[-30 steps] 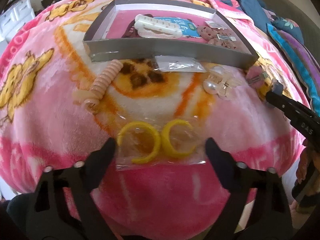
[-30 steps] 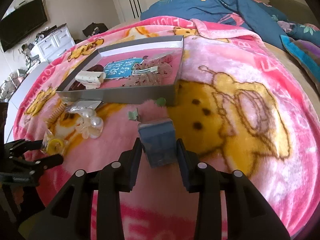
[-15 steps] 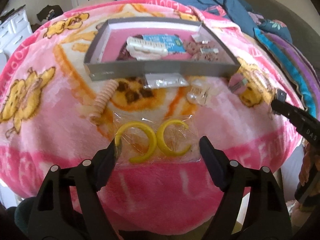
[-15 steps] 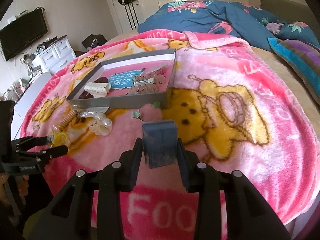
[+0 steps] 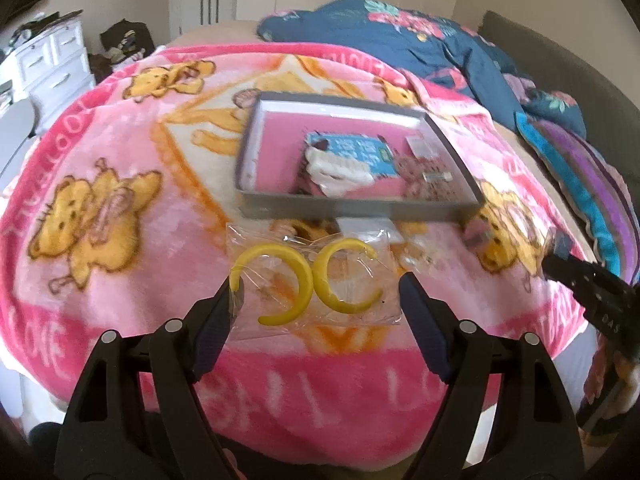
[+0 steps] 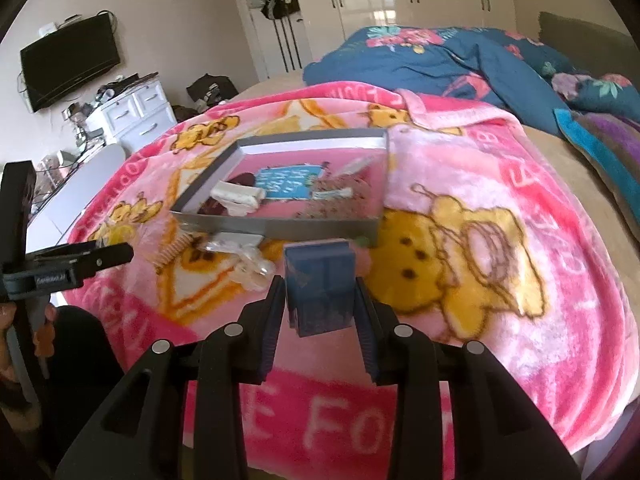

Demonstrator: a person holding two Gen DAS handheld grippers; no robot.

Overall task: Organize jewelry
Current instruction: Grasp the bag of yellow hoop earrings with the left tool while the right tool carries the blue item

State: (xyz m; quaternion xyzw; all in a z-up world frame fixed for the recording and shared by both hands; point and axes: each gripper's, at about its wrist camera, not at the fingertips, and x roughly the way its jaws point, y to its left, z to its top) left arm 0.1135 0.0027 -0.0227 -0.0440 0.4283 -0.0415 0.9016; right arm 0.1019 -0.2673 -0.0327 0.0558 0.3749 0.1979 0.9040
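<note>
My left gripper is shut on a clear packet of two yellow hoop earrings and holds it lifted above the pink blanket. My right gripper is shut on a small blue box, also held above the blanket. A grey tray sits beyond both, holding a white clip, a blue card and small clips; it also shows in the right wrist view. The right gripper's tip appears at the right edge of the left wrist view.
Loose items lie in front of the tray: a clear packet, a pearl hair claw and a coiled hair tie. A blue duvet and pillows lie behind. A white dresser stands left.
Both grippers have risen and pulled back from the blanket. The earring packet has come up with the left gripper. The blue box stays in the right gripper.
</note>
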